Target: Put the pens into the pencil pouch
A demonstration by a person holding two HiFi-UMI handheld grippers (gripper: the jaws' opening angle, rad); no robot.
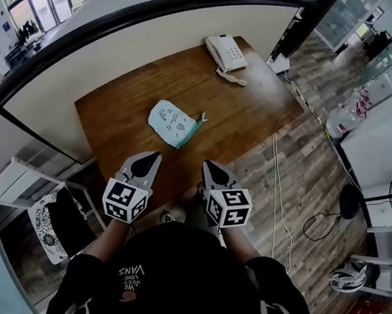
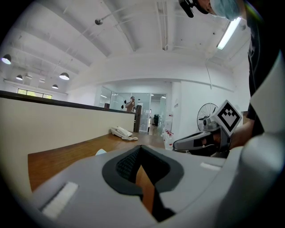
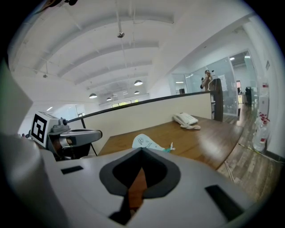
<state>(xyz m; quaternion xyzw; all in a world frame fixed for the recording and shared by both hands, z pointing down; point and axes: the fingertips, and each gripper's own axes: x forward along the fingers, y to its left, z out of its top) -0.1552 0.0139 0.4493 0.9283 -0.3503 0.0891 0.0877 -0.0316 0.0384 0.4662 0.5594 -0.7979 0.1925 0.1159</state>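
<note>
Our left gripper (image 1: 154, 157) and right gripper (image 1: 208, 167) hang closed and empty over the table (image 1: 257, 100) edge. We see the pouch (image 1: 174, 122) mid-table, well ahead, but no pens. Reaching with jaws closed could merely shove the pouch away.

A pale blue fabric pencil pouch (image 1: 172, 122) printed with small dark figures lies flat near the middle of a brown wooden worktop (image 1: 250, 110). It sits slantwise, roughly rectangular with rounded corners. A teal edge (image 1: 186, 135) runs along its right side, ending in a small zip pull (image 1: 201, 116). Whether the zip is open cannot be told.
</note>
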